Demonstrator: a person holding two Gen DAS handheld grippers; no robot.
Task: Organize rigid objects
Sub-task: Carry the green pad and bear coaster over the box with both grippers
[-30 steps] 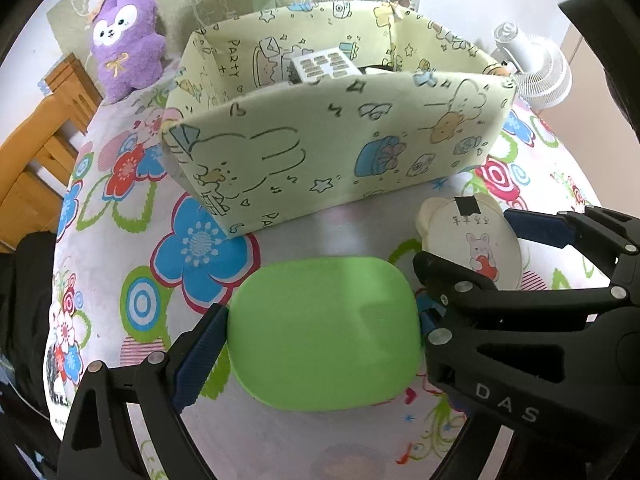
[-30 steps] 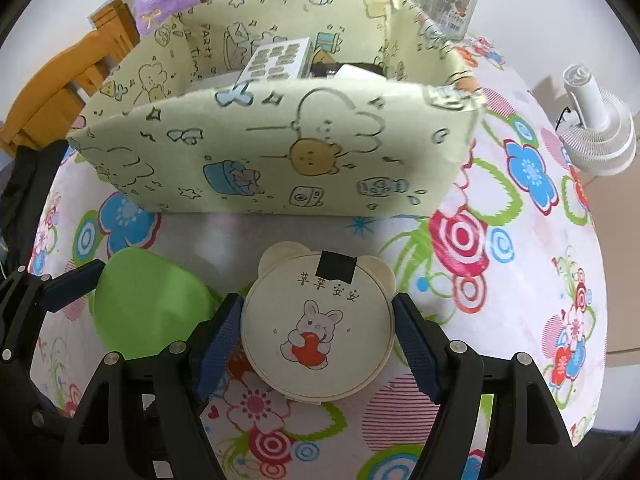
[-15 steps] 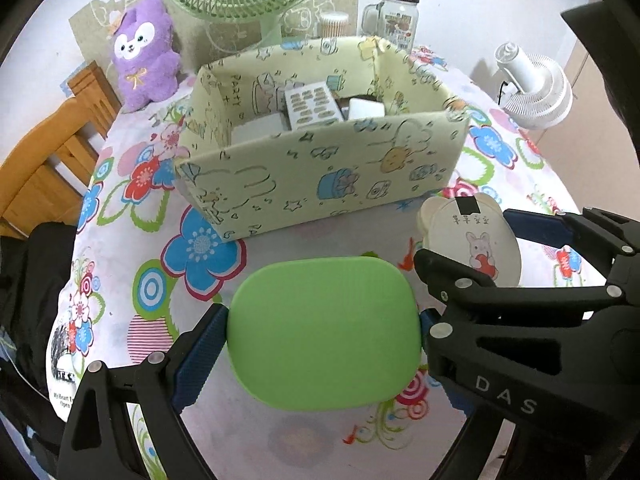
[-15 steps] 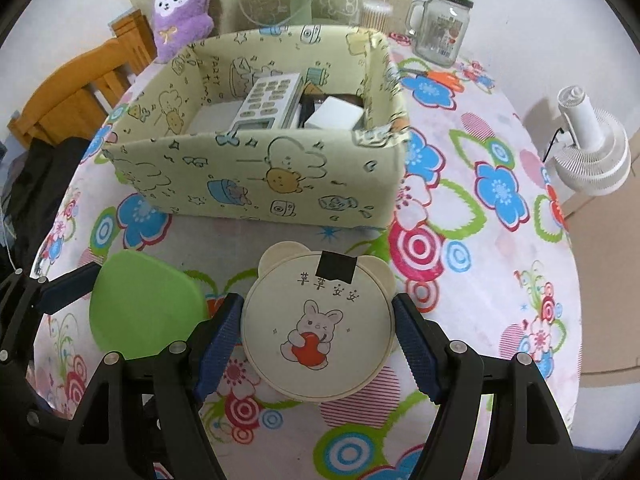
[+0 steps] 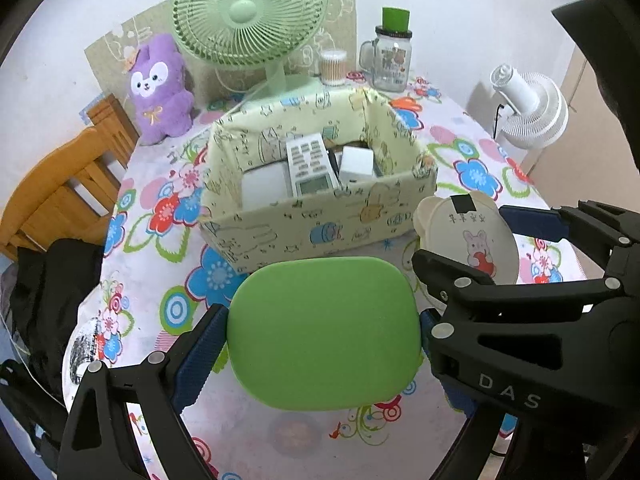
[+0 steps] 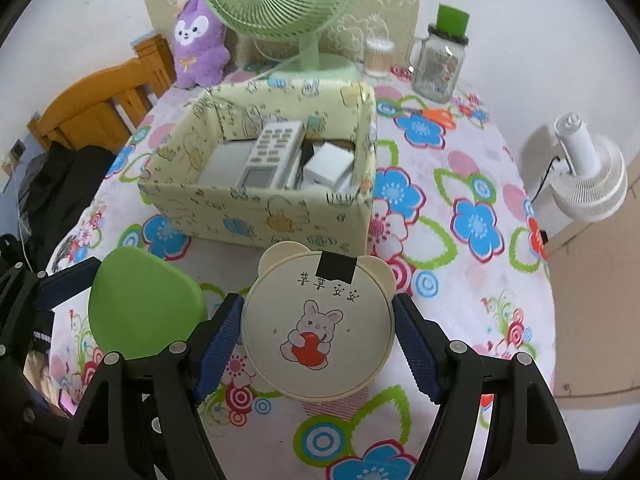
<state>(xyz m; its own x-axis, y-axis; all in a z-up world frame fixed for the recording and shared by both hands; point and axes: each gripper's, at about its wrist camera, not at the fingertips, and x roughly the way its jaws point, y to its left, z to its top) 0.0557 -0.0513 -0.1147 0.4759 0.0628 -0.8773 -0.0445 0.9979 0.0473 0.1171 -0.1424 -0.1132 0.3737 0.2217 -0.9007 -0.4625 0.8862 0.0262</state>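
both loads have risen: a second ago the box (image 5: 320,200) wall filled my views, now i look down into it. my left gripper (image 5: 324,332) fingers clamp the green case (image 5: 324,332), my right gripper (image 6: 318,324) fingers clamp the bear-eared tin (image 6: 318,324), both above the desk (image 6: 460,184), just short of the box. dropping them in looks next.

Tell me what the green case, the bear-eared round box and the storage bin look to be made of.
Green case: probably matte plastic or silicone, smooth and even-coloured.
Bear-eared round box: likely hard plastic, cream, with a printed rabbit.
Storage bin: apparently printed fabric or paper over board; its walls crease and sag.
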